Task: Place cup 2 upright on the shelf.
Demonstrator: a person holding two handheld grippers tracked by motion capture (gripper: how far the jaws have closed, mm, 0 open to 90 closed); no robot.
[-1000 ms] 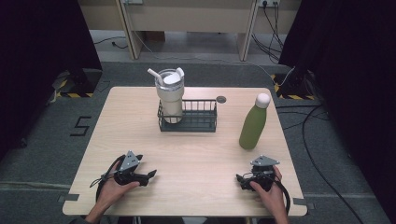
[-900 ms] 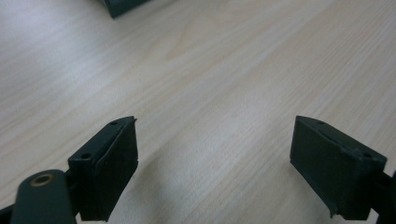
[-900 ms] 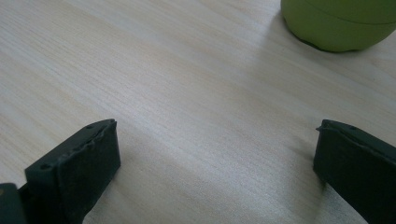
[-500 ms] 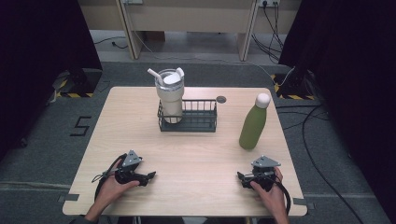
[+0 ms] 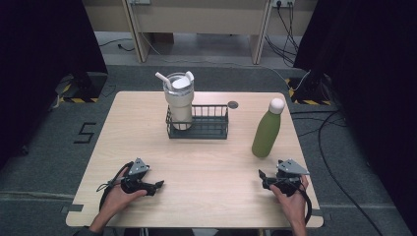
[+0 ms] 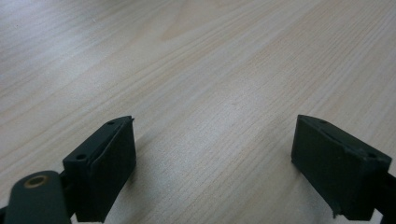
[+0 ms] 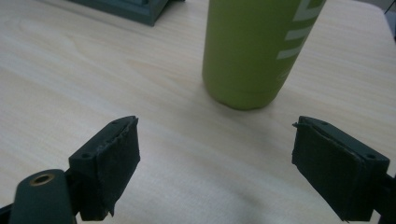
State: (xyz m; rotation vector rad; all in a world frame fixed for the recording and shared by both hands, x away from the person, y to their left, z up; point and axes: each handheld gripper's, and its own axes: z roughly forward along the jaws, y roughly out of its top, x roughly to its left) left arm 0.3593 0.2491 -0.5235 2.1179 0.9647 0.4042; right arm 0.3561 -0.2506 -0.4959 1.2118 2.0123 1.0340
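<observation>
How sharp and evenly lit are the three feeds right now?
High view: soft but evenly lit, dark curtains at both sides. Left gripper view: table grain sharp, near jaws blurred, a pale sheen mid-frame. Right gripper view: green bottle fairly sharp, cropped at the top, its soft shadow falling toward the camera.

Even overhead light leaves the pale table (image 5: 206, 162) bright amid dark surroundings at three and nine o'clock, shadows soft, while both gripper views blur mildly toward twelve o'clock.
</observation>
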